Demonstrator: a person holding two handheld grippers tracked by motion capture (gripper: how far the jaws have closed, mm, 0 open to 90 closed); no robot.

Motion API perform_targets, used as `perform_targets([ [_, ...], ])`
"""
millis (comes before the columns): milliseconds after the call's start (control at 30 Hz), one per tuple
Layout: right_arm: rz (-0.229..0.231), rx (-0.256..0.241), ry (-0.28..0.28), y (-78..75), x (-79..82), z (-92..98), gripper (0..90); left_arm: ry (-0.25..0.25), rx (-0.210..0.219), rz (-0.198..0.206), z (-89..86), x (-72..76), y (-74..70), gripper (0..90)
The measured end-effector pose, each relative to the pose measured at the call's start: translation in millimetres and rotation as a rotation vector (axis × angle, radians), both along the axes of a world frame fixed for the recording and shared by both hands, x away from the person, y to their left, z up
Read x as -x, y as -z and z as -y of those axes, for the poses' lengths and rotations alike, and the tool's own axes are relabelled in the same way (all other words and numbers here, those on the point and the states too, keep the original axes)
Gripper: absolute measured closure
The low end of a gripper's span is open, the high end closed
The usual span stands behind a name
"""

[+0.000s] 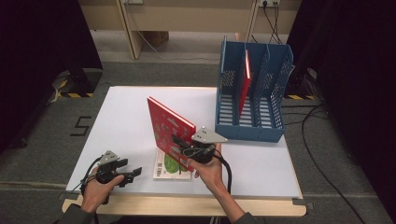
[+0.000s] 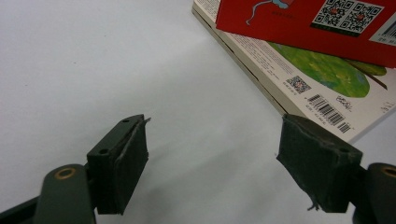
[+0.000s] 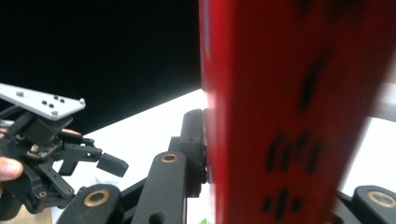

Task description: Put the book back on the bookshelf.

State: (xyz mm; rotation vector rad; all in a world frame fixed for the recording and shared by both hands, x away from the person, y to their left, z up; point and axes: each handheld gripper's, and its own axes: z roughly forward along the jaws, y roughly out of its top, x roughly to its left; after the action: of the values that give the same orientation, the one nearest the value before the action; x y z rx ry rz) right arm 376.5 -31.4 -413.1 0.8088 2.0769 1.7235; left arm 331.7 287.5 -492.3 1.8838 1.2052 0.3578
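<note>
While the right gripper (image 1: 183, 148) clamps the lower edge of a red book (image 1: 169, 129), it holds that book upright and tilted above the white table (image 1: 126, 121), clear of a second book (image 1: 172, 167) lying flat beneath it. Standing the red book on edge looks like preparation for sliding it into the blue file rack (image 1: 252, 93) at the table's far right, where another red book (image 1: 244, 81) already stands in the middle slot; a vertical book fits those narrow compartments, a flat one would not. In the right gripper view the red cover (image 3: 289, 116) sits pressed between the jaws, one black pad tight against its left face.

The right hand (image 1: 208, 170) comes in from the near edge, wrist turned so the jaws point left toward the book, with the grey plate on top facing up. The left gripper (image 1: 133, 173) rests low near the table's front left corner, jaws spread wide and gripping nothing; its own view shows both pads (image 2: 123, 158) apart over bare table, with the flat book's barcode corner (image 2: 327, 109) just ahead. The left hand (image 1: 98, 186) lies relaxed, forearm angled in from the bottom.
</note>
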Motion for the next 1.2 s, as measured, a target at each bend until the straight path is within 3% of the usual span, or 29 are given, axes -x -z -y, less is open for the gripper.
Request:
perform_targets([
  [433,0.004,-0.009,-0.007,10.1,0.1,-4.1,74.8,-0.002,0.001,0.001,-0.3,0.2,-0.3,23.2],
  [867,0.031,-0.029,0.001,20.2,1.6,-7.5,74.3,0.003,-0.004,-0.002,0.1,-0.1,0.6,23.2],
  [1067,0.064,-0.019,0.007,20.4,1.8,-8.5,77.3,0.004,-0.005,-0.005,0.5,-0.5,1.1,23.2],
  [1200,0.059,-0.035,-0.005,22.0,0.1,-7.3,77.1,0.008,-0.007,-0.006,0.8,-0.2,1.0,23.2],
])
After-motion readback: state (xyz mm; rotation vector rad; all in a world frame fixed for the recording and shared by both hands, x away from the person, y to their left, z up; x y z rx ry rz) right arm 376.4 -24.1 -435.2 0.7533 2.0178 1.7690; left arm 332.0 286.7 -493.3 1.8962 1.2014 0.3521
